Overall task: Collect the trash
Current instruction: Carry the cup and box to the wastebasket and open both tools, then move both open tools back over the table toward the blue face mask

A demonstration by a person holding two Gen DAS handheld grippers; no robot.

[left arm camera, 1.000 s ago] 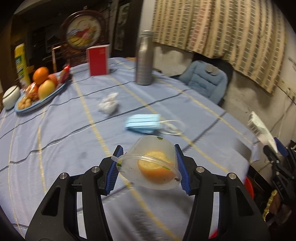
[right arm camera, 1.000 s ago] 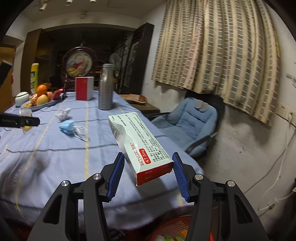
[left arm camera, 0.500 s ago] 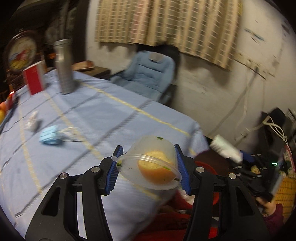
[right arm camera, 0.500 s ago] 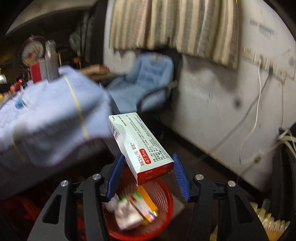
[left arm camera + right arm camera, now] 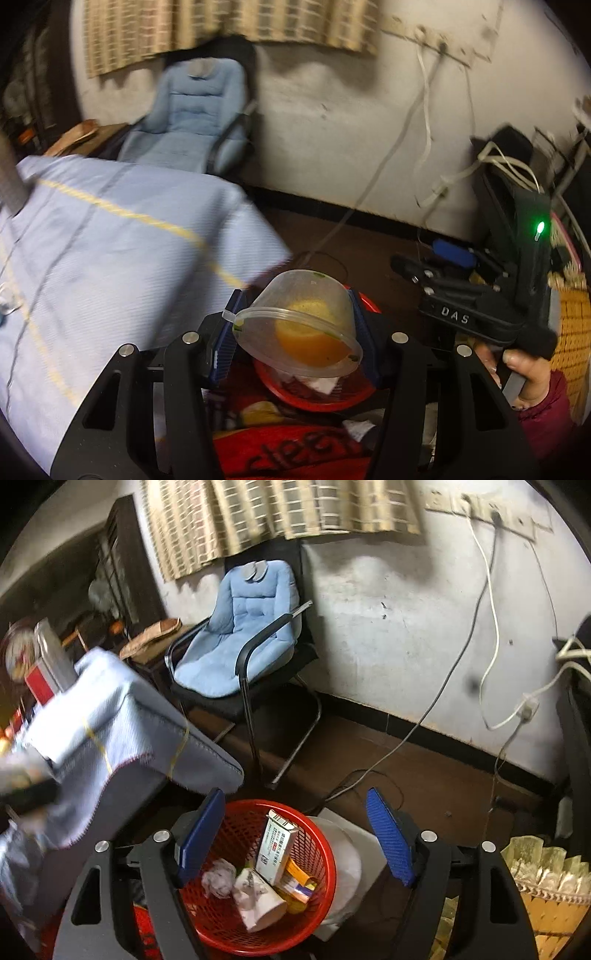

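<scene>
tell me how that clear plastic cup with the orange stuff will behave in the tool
The plastic cup looks thin, so it probably flexes under the left tool. Tilted on its side, the orange residue may spill. It seems light and likely slippery.

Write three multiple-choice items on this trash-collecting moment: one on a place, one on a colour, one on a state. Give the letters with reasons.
1. Where is the white and red medicine box?
A. between the right gripper's jaws
B. in the waste basket
C. on the chair

2. What colour is the waste basket?
A. red
B. green
C. white

3. What is the state of the left gripper?
A. open and empty
B. shut on a crumpled tissue
C. shut on the clear plastic cup

Answers:
1. B: the box stands tilted among the other trash inside the basket, below the right gripper, whose jaws are opening with nothing between them.
2. A: its mesh wall and rim are red in both wrist views.
3. C: the blue pads press both sides of the clear plastic cup, which holds orange residue and hangs over the basket.
</scene>
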